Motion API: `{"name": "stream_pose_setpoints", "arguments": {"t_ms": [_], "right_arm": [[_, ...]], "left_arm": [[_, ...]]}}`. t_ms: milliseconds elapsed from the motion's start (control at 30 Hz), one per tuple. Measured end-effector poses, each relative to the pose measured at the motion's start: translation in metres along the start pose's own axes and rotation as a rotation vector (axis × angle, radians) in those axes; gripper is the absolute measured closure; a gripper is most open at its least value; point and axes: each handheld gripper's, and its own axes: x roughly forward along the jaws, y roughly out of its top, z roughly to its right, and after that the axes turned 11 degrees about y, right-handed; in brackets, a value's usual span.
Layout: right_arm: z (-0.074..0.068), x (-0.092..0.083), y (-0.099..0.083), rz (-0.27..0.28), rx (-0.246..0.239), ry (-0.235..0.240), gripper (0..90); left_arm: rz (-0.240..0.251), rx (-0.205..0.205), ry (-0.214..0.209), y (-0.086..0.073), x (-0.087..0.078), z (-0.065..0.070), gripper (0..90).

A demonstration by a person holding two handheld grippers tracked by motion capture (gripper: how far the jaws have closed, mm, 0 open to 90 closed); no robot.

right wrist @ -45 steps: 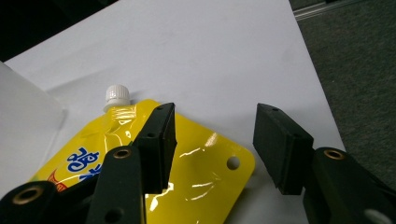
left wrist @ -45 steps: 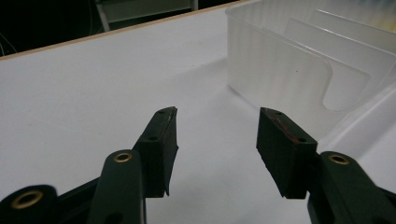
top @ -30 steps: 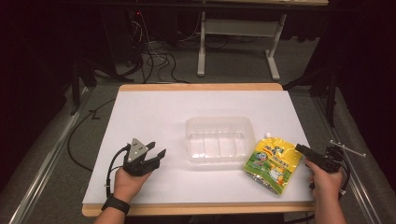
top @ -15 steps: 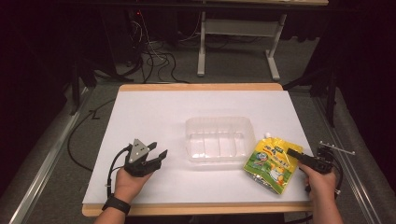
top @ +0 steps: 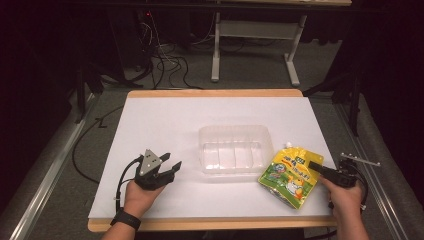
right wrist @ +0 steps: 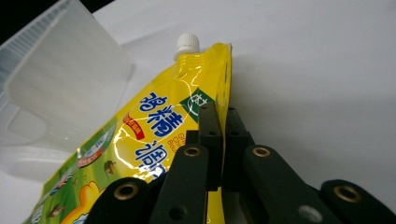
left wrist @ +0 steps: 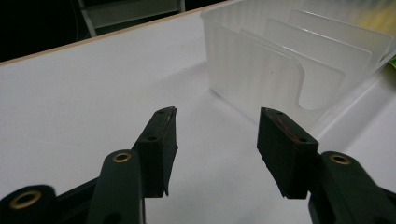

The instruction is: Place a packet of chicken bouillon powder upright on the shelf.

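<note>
Just clamped by right gripper (right wrist: 218,122): pouch (top: 289,176) edge, jaws closing since the earlier frame. Left to right on white table (top: 165,125): left gripper (top: 169,164) half open, empty, near front edge; clear tray (top: 235,150) mid-table; pouch just beside it at right edge. Wide bare surface behind, dark room beyond.

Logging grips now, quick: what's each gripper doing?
Left gripper: open, holding nothing.
Right gripper: jaws just closed, shut on the yellow pouch.

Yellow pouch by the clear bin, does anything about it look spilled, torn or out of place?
Nothing stands out. The yellow spout pouch lies at an angle on the white table beside the clear divided bin, its white cap on, no spill. The right tool, whose jaws have just been closing, pinches its edge.
</note>
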Motion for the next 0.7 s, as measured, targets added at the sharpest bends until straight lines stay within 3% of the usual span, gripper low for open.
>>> {"name": "stream_pose_setpoints", "arguments": {"t_ms": [300, 500, 567, 700], "right_arm": [[-0.023, -0.018, 0.003, 0.06, -0.082, -0.025, 90.0], [-0.041, -0.039, 0.004, 0.141, -0.129, -0.034, 90.0], [-0.045, -0.042, 0.005, 0.156, -0.136, -0.036, 90.0], [-0.062, -0.055, 0.011, 0.224, -0.192, -0.032, 90.0]], "left_arm": [[0.019, -0.002, -0.018, 0.004, 0.003, 0.002, 47.8], [0.066, -0.008, -0.021, 0.01, 0.006, 0.007, 47.1], [0.067, -0.01, -0.026, 0.01, 0.006, 0.007, 47.1], [0.063, -0.01, -0.028, 0.01, 0.007, 0.008, 47.0]]}}
